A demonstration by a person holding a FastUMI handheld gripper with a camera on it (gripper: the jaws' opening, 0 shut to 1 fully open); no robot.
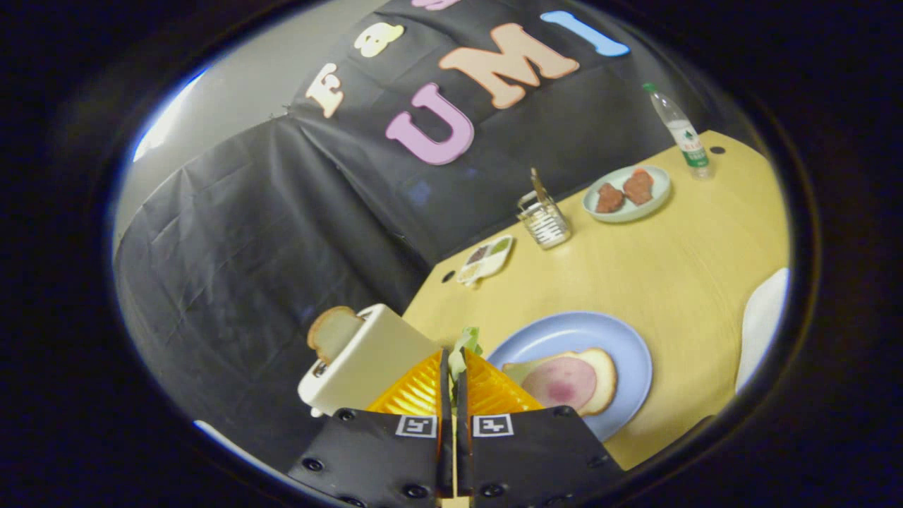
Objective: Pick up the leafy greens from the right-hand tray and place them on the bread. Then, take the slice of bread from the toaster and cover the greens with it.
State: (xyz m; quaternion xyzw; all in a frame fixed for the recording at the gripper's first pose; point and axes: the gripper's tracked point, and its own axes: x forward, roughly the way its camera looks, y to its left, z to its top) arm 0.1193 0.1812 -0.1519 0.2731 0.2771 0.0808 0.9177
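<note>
closest to the lens, the gripper [453, 367] has its two fingers pressed nearly together, pinching a small tuft of pale green leafy greens [465, 346] that pokes out past the tips. just right of the tips sits a round light-blue plate [621, 353] carrying a slice of white bread [600, 381] topped with a pink round of ham [561, 381], so the greens hang near the plate's edge but not yet over the bread. left of the fingers stands a cream-white toaster [367, 360] with a browned slice of toast [331, 331] sticking up from its slot.

the likely trouble is the thin hold: only a little leaf seems caught, and a tilt or quick swing could let it slip onto the yellow wooden table [670, 282] short of the plate. releasing too early would probably drop it on the plate's rim instead of the ham (the view is tilted, so alignment is hard to judge).

farther off, well apart from the work, are a clear glass holder [544, 219], a pale green plate with two reddish-brown patties [626, 194], a clear plastic bottle [681, 130] and a small white divided tray [485, 259]. nothing stands between the fingers and the bread.
</note>
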